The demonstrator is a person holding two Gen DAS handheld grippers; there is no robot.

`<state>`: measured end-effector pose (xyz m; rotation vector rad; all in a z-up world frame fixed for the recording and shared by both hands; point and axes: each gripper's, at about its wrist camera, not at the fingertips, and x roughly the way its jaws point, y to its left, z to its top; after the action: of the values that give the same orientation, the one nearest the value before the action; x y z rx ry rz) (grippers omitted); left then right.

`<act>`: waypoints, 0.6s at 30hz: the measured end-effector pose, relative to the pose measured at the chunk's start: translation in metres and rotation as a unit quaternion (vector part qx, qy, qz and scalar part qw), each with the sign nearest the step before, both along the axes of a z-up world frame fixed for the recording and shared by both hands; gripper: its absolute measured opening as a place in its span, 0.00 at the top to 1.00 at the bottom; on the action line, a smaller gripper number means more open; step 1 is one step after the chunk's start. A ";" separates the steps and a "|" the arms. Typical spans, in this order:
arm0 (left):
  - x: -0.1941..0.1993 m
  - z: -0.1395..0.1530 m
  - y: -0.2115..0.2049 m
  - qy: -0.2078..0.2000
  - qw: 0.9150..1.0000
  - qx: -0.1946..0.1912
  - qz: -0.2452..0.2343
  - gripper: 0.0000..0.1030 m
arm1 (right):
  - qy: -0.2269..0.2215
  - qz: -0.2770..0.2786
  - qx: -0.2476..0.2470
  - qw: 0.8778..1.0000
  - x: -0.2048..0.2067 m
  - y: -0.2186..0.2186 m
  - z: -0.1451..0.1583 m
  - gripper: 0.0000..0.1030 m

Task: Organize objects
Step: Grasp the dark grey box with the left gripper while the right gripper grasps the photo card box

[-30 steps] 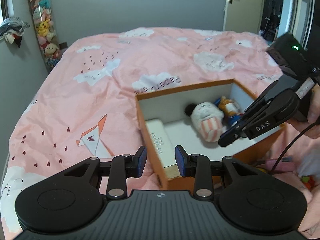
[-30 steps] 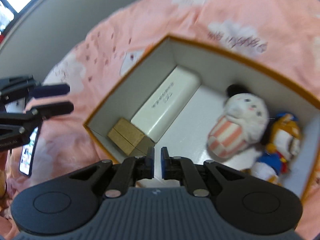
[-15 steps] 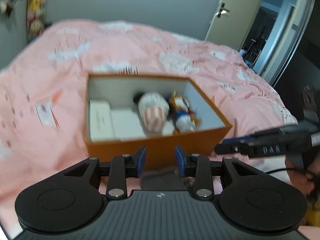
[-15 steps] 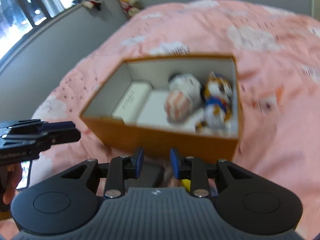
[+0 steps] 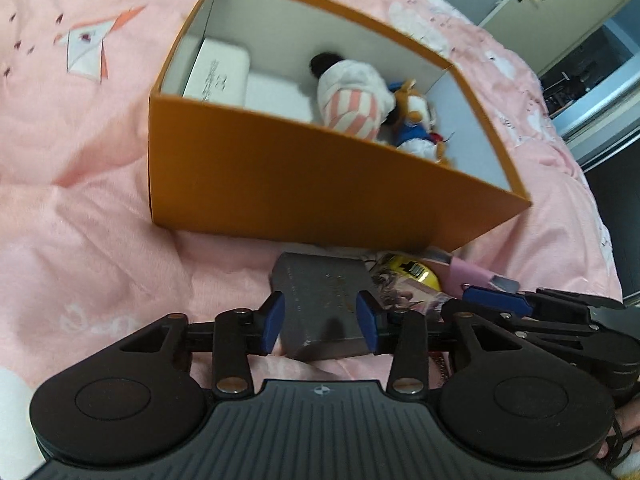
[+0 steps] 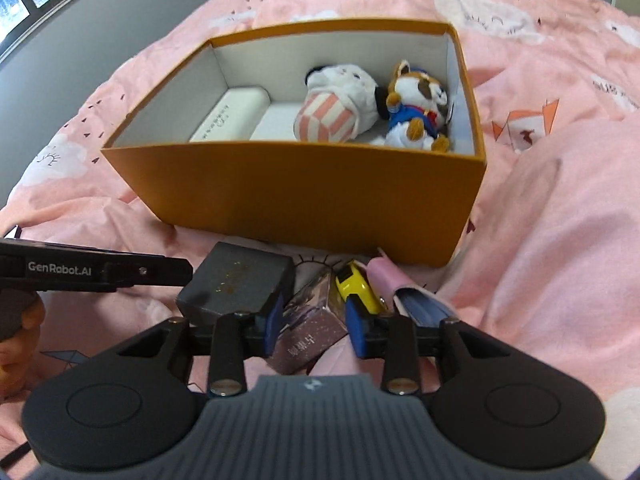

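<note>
An orange box point(image 5: 280, 184) point(image 6: 304, 196) stands on the pink bed. It holds a white case point(image 6: 230, 114), a striped plush point(image 6: 332, 108) and a fox plush point(image 6: 416, 108). In front of it lie a dark grey box point(image 5: 326, 300) point(image 6: 236, 280), a purple carton point(image 6: 310, 326), a yellow toy point(image 6: 358, 286) and a pink-and-blue item point(image 6: 408, 292). My left gripper point(image 5: 320, 322) is open, its jaws on either side of the dark grey box. My right gripper point(image 6: 314, 326) is open, its jaws on either side of the purple carton.
The pink bedspread point(image 6: 560, 220) is rumpled, with a raised fold to the right of the box. A door and a dark doorway point(image 5: 580, 56) are at the far right. A window ledge point(image 6: 60, 4) runs along the left wall.
Both grippers have dropped from above the orange box to the objects in front of it. Both have opened wider; the right was nearly shut a second ago.
</note>
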<state>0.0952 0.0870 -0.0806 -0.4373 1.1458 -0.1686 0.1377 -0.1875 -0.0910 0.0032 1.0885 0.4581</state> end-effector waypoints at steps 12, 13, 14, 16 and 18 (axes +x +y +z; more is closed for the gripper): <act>0.022 -0.049 0.010 0.083 0.992 -0.082 0.039 0.34 | 0.023 0.005 -0.026 0.999 0.015 0.008 -0.007 0.66; 0.024 -0.053 0.010 0.087 0.991 -0.091 0.039 0.32 | 0.024 0.007 -0.027 0.999 0.015 0.008 -0.008 0.66; 0.026 -0.058 0.009 0.092 0.990 -0.101 0.041 0.30 | 0.025 0.008 -0.028 0.999 0.016 0.008 -0.008 0.66; 0.029 -0.066 0.009 0.100 0.987 -0.116 0.043 0.27 | 0.029 0.012 -0.031 0.999 0.018 0.008 -0.009 0.66; 0.032 -0.074 0.009 0.107 0.984 -0.131 0.046 0.27 | 0.034 0.017 -0.035 0.999 0.019 0.010 -0.012 0.66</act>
<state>0.1269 0.0958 -0.1547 -0.7555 1.3168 -0.1966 0.1571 -0.1774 -0.1026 -0.0613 1.1723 0.4521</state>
